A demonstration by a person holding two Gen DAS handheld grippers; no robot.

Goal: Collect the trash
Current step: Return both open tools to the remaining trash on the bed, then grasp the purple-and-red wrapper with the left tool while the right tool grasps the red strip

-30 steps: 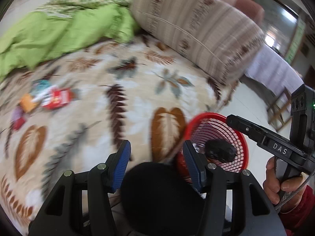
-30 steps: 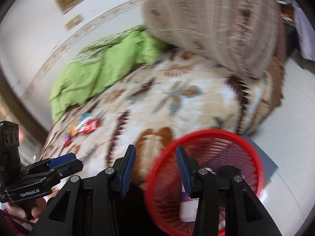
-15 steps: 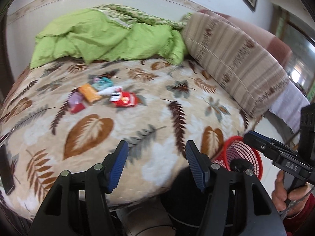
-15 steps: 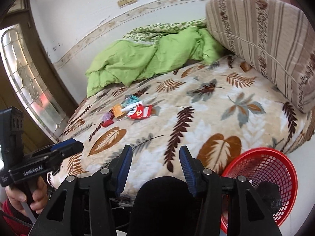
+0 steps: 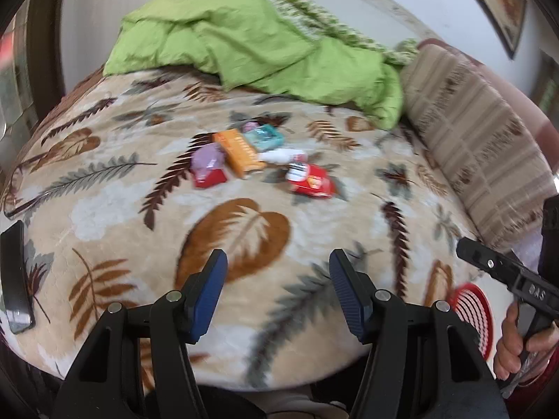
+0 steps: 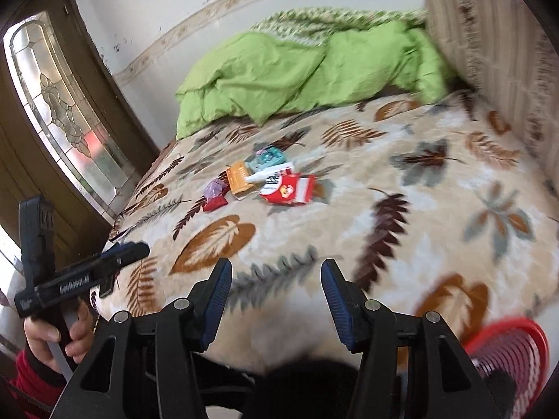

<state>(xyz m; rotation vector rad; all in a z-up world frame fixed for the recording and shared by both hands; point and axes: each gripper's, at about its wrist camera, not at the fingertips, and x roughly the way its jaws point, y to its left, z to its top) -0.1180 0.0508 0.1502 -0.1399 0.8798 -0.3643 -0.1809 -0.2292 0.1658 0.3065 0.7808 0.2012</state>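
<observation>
A small heap of trash lies mid-bed: a red packet [image 5: 309,179] [image 6: 288,188], an orange box [image 5: 239,153] [image 6: 238,176], a teal wrapper [image 5: 263,136] [image 6: 269,157], a white tube [image 5: 279,155] [image 6: 269,173] and a purple-and-red wrapper [image 5: 208,169] [image 6: 215,193]. The red mesh basket [image 5: 473,314] [image 6: 513,349] stands on the floor by the bed's near right corner. My left gripper [image 5: 277,291] is open and empty above the bed's near edge. My right gripper [image 6: 276,300] is open and empty, to its right.
The leaf-patterned blanket [image 5: 104,192] covers the bed. A green duvet [image 5: 251,45] is bunched at the far side. A striped bolster [image 5: 482,139] lies along the right. A black phone [image 5: 14,276] rests at the bed's left edge. A glass door [image 6: 59,104] is left.
Both grippers have swung up and left from over the red basket to face the bed. The trash heap has moved from the left toward the middle of both views; the basket slid to the lower right.
</observation>
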